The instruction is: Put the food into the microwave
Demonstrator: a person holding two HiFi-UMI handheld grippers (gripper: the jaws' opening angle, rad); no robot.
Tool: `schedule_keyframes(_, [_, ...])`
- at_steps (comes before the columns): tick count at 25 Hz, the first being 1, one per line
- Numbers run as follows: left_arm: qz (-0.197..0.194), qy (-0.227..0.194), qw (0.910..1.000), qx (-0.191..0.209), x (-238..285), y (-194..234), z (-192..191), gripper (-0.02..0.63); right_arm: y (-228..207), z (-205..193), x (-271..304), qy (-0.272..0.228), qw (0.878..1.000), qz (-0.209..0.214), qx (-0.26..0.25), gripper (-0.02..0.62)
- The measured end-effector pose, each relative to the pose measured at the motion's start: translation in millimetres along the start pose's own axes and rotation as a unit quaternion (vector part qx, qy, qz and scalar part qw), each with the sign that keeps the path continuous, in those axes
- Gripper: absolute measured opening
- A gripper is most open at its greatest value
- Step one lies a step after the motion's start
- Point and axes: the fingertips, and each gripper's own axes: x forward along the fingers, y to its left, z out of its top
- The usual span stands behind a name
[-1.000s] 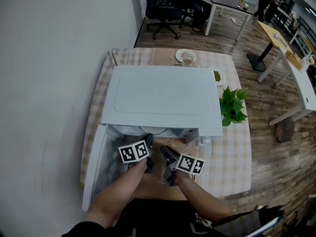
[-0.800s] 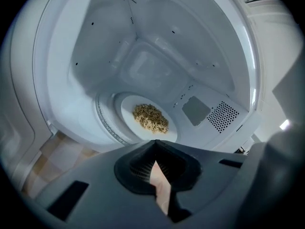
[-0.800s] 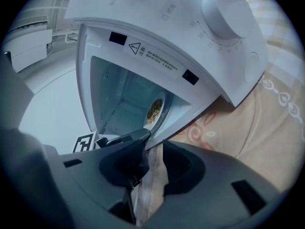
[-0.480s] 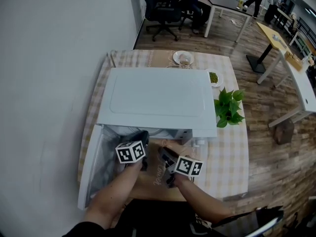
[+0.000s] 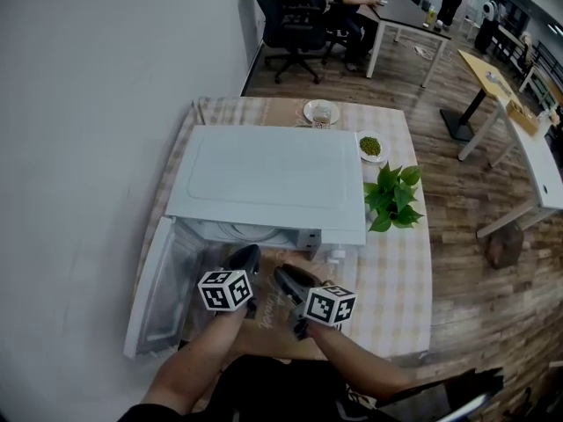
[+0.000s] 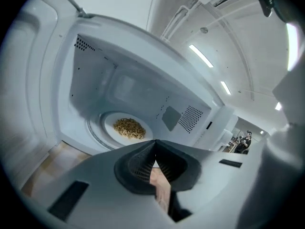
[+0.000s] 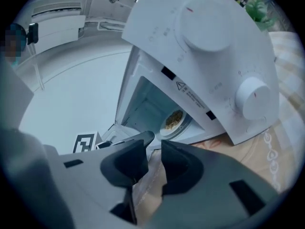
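Left gripper [image 6: 155, 142] and right gripper [image 7: 156, 142] pull back from microwave [image 5: 264, 178], food [image 6: 128, 128] inside.
Left jaws meet, empty; right closing, nothing between.

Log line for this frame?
food: inside microwave | door: open | left gripper: shut, empty | right gripper: jaws closing, nothing between

White wall [image 5: 88, 104] at left; wood-plank floor [image 5: 457, 200]; black office chairs [image 5: 295, 20] and desks [image 5: 412, 9] beyond; ceiling strip lights [image 6: 202, 56]
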Motion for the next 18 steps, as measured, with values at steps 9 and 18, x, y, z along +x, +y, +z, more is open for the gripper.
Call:
schedule_keyframes(9, [-0.001, -0.061, 0.9978, 0.025, -50.1, -64.6, 6.6, 0.009, 36.4, 25.1, -51.7, 0.007, 0.991, 0.05, -0.125, 0.06])
schedule_keyframes(18, [0.004, -0.132, 0.985, 0.111, -105.9, -130.9, 26.9, 0.009, 79.5, 53.4, -101.5, -0.002, 0.961, 0.095, -0.259, 0.029])
